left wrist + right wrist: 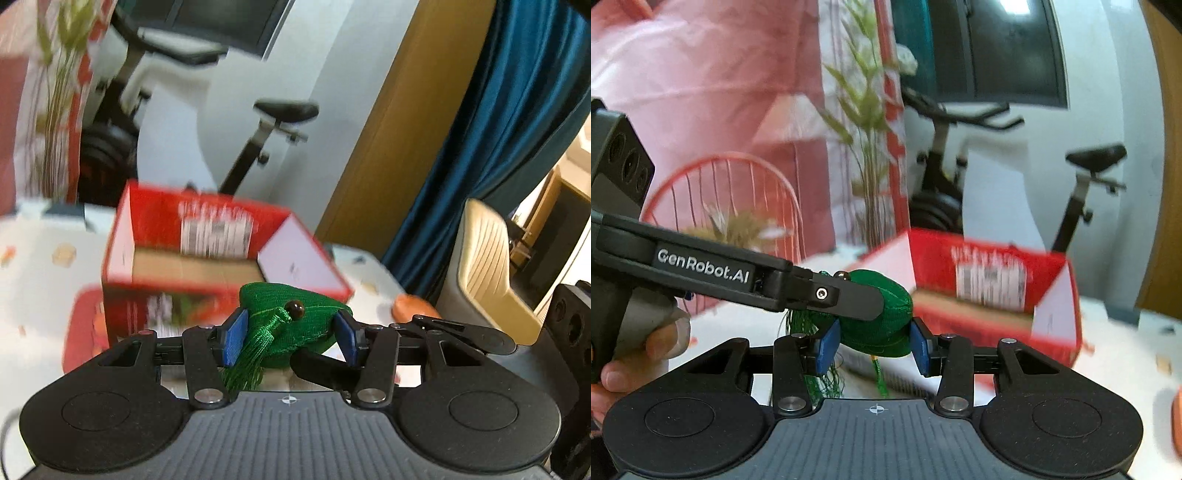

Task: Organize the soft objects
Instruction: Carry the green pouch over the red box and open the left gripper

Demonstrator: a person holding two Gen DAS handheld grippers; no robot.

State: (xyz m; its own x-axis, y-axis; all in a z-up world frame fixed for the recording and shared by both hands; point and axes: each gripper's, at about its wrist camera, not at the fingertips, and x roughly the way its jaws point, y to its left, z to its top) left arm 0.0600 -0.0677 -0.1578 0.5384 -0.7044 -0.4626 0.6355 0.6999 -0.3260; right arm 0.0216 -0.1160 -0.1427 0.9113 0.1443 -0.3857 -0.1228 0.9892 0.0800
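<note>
A green stuffed sachet [314,314] with a brown bead and a green tassel hangs above the table, held from both sides. My left gripper [291,332] is shut on it, with the blue pads pressed into its two ends. From below, a black finger [321,369] of the right gripper reaches under it. In the right wrist view my right gripper [873,339] is shut on the lower part of the same sachet [886,332], and a finger [849,295] of the left gripper lies across its top. An open red box [207,229] stands just beyond.
The red box [990,266] sits on a white patterned tablecloth [33,280]. An orange object [410,306] lies to the right. A red wire basket [731,192], tall dried stems [868,147], an exercise bike [266,147] and a blue curtain [498,147] stand behind. A hand [635,354] holds the left gripper.
</note>
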